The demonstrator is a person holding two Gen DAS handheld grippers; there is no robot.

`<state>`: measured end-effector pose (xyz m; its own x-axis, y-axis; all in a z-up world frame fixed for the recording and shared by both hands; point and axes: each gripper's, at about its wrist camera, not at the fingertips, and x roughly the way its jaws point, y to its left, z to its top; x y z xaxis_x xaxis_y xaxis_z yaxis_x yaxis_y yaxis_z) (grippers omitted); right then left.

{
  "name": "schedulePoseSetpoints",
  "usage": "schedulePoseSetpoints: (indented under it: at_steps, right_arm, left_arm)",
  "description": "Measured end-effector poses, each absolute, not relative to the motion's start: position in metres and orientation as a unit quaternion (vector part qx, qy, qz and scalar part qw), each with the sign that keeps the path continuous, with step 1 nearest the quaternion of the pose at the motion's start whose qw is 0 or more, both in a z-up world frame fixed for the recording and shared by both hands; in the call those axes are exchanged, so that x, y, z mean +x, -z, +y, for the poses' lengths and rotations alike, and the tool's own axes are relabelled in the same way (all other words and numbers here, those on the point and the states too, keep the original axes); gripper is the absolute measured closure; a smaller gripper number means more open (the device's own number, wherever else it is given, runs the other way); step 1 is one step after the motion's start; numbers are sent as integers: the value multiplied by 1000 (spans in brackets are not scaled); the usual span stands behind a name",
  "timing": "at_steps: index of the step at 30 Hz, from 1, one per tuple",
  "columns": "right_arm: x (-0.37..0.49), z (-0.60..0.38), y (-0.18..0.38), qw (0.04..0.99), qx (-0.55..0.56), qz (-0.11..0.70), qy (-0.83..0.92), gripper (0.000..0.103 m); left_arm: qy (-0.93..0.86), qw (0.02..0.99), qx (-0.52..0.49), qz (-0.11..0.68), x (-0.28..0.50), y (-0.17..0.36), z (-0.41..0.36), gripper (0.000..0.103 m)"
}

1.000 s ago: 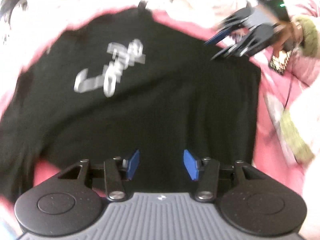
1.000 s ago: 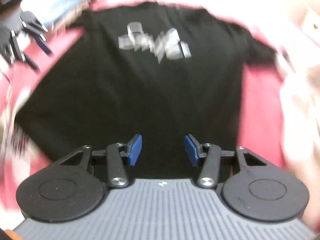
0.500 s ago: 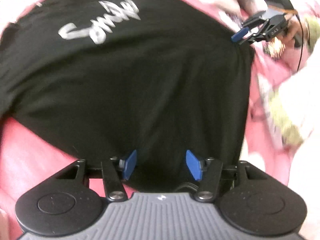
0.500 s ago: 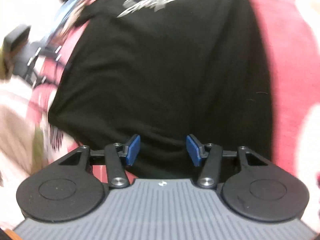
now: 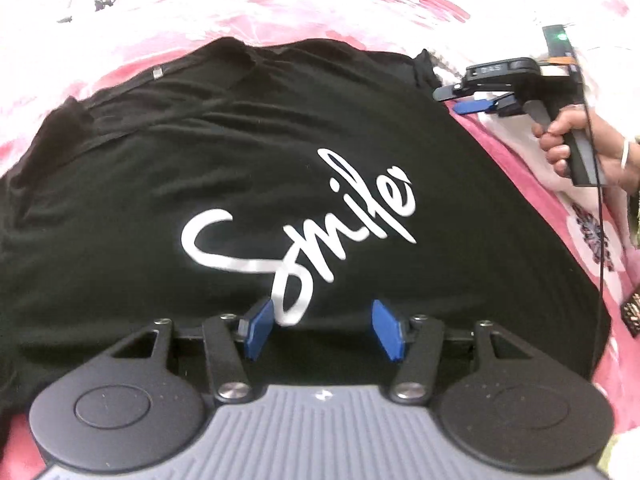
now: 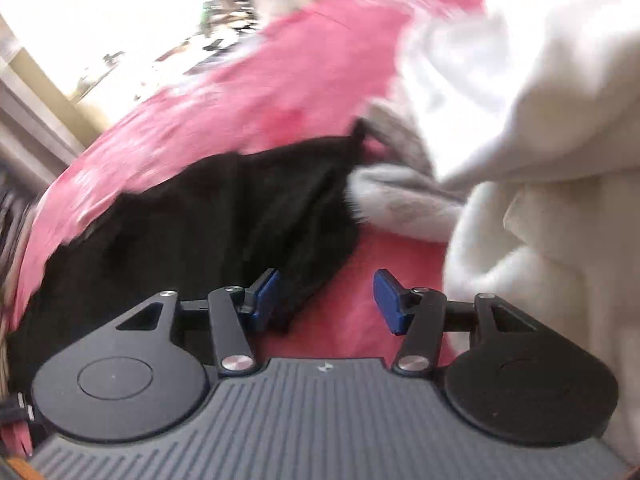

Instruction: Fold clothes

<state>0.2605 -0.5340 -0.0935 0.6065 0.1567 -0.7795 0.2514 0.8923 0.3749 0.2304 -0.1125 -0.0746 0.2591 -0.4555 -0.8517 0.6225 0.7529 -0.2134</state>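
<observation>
A black T-shirt [image 5: 200,168] with a white "Smile" print [image 5: 304,232] lies spread flat on a pink bedspread [image 5: 536,200]. My left gripper [image 5: 323,332] hovers open just over the lower end of the print, with nothing between its blue pads. At the shirt's far right corner, by a sleeve, a hand [image 5: 560,148] holds my right gripper [image 5: 486,105]. In the blurred right wrist view, my right gripper [image 6: 326,300] stands open over the edge of the black sleeve [image 6: 240,220]. Its left pad is above the cloth and its right pad is above the spread.
A heap of white clothes [image 6: 552,152] and a grey garment [image 6: 400,200] lies right beside the sleeve. A black cable [image 5: 600,220] hangs from the right gripper's handle. Pale flowered bedding [image 5: 120,8] lies beyond the shirt's collar.
My left gripper has travelled from the shirt's plain lower part up to the print. My right gripper has swung off the shirt's body to its sleeve beside the white heap. Both stay open.
</observation>
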Motion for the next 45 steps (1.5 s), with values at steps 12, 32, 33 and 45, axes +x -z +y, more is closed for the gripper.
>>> schedulePoseSetpoints:
  at_steps: [12,32,33,45]
  right_arm:
    - [276,-541,91,888,218,404,33,98]
    - [288,-532,95,898,197,394,15,98]
    - [289,-531,89,905,181,384,18,98]
    - [318,-536,32,942,67,328,16,101]
  left_arm:
    - [302,834,55,458,285,76,-165,47]
    - [315,853,74,409,309,106,-296,48]
    - [315,854,77,406,307,107,-295,48]
    - [315,857,91,397,307,108,-297,48]
